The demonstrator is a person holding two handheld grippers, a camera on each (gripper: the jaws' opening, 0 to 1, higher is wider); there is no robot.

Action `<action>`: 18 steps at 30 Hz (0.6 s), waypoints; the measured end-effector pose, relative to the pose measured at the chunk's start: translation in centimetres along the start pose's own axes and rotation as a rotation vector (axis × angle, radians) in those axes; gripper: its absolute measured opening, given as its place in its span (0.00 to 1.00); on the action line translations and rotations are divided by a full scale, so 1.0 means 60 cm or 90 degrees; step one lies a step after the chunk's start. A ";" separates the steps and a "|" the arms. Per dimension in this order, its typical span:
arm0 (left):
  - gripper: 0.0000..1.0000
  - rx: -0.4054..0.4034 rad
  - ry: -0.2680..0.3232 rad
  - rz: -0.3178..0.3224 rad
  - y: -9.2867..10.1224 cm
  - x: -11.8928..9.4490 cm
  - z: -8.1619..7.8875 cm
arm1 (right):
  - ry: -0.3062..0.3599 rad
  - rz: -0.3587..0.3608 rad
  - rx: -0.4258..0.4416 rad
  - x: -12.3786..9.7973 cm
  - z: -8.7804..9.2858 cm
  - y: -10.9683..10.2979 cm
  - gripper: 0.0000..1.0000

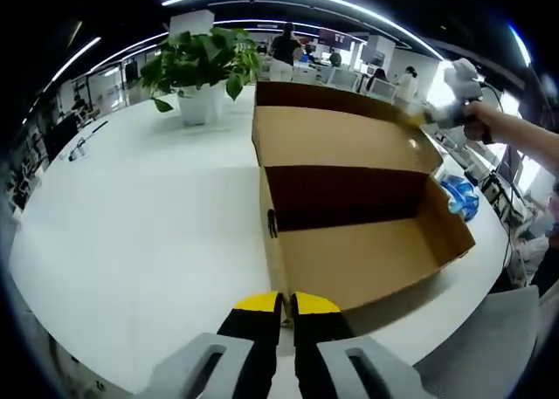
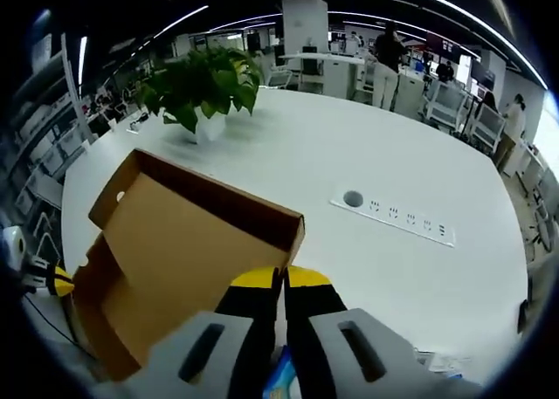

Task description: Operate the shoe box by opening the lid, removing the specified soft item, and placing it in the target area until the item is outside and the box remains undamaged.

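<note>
— What is your open brown shoe box (image 1: 349, 198) made of?

— Plain cardboard, matt and unprinted, with a slightly fibrous, dull look on the lid and the inner walls.

— And the white round counter (image 1: 140, 233) under it?

— A smooth, lightly glossy top; it throws back the ceiling lights in soft patches.

— Your left hand-held gripper (image 1: 286, 305)?

— Black jaws with yellow tips, matt like rubber or plastic, on pale grey moulded plastic.

— The blue item (image 1: 460, 196) beside the box?

— Shiny and crinkled, like thin plastic film.

— The white plant pot (image 2: 210, 126)?

— Smooth, with a faint sheen.
</note>
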State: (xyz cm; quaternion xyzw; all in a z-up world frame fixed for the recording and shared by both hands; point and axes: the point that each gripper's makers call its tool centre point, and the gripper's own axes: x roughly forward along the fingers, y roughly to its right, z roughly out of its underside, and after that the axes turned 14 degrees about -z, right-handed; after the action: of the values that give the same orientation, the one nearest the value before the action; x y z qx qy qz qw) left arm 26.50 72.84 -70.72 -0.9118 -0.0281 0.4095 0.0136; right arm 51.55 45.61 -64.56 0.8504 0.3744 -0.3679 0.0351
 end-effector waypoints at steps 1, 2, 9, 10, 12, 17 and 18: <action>0.03 0.002 0.001 -0.001 0.000 0.000 0.000 | 0.004 0.000 -0.003 -0.003 -0.002 -0.002 0.00; 0.03 0.002 0.001 -0.001 0.000 0.000 0.000 | 0.007 0.000 -0.005 -0.005 -0.003 -0.003 0.00; 0.03 0.002 0.005 0.000 -0.001 0.000 0.000 | 0.035 -0.004 -0.011 -0.029 -0.010 -0.019 0.00; 0.03 0.001 0.005 0.000 -0.002 0.000 0.000 | 0.040 -0.005 -0.011 -0.033 -0.012 -0.023 0.00; 0.03 0.000 0.006 0.001 -0.002 -0.001 0.000 | 0.047 -0.007 -0.015 -0.041 -0.014 -0.029 0.00; 0.03 0.000 0.009 0.001 -0.002 -0.001 0.000 | 0.062 -0.011 -0.022 -0.058 -0.015 -0.042 0.00; 0.03 0.000 0.009 0.001 -0.002 -0.001 -0.001 | 0.065 -0.011 -0.024 -0.062 -0.015 -0.046 0.00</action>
State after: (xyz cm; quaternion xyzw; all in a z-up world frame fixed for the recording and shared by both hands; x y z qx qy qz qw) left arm 26.47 72.96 -70.63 -0.9148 -0.0272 0.4028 0.0133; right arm 48.60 45.59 -60.91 0.8641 0.3899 -0.3169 0.0287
